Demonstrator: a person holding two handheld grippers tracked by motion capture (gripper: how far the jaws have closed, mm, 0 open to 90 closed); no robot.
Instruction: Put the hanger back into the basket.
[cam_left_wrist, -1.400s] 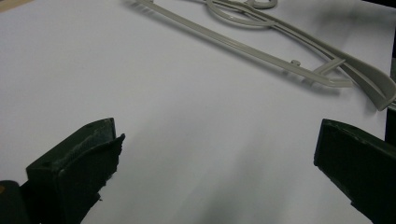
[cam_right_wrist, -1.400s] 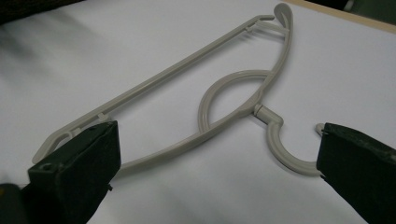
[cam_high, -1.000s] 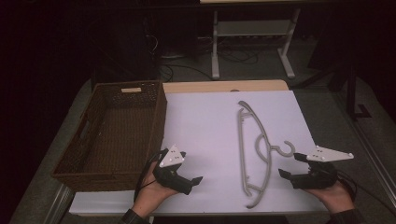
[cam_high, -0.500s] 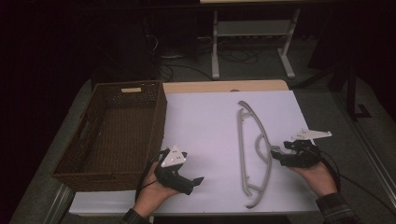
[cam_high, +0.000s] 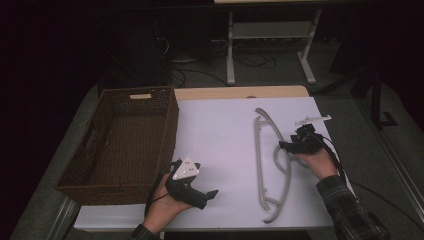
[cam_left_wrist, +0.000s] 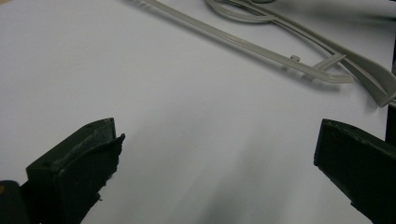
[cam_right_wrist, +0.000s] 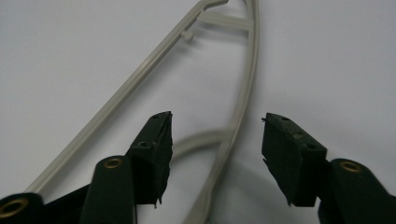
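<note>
A brown wicker basket (cam_high: 120, 140) stands on the left part of the white table top (cam_high: 220, 135), well to the left of the grey plastic clothes hanger (cam_high: 267, 160). Near the basket's front right corner, a hand rests on the table holding the left gripper (cam_high: 212, 194), which points toward the hanger but lies well apart from it. In the left gripper view its jaws stand wide apart over bare white surface, with nothing between them, and one end of the hanger (cam_left_wrist: 299, 51) lies beyond.

The hanger lies flat on the right half of the table, its long straight bar toward the basket and its curved arm away from it. The right gripper (cam_high: 283, 146) sits at the hanger's middle, on the side away from the basket. Its jaws have just been closing; in the right gripper view the right gripper (cam_right_wrist: 217, 154) straddles the hanger's (cam_right_wrist: 243, 107) curved arm, with daylight on both sides, so the pads do not yet press on it.
</note>
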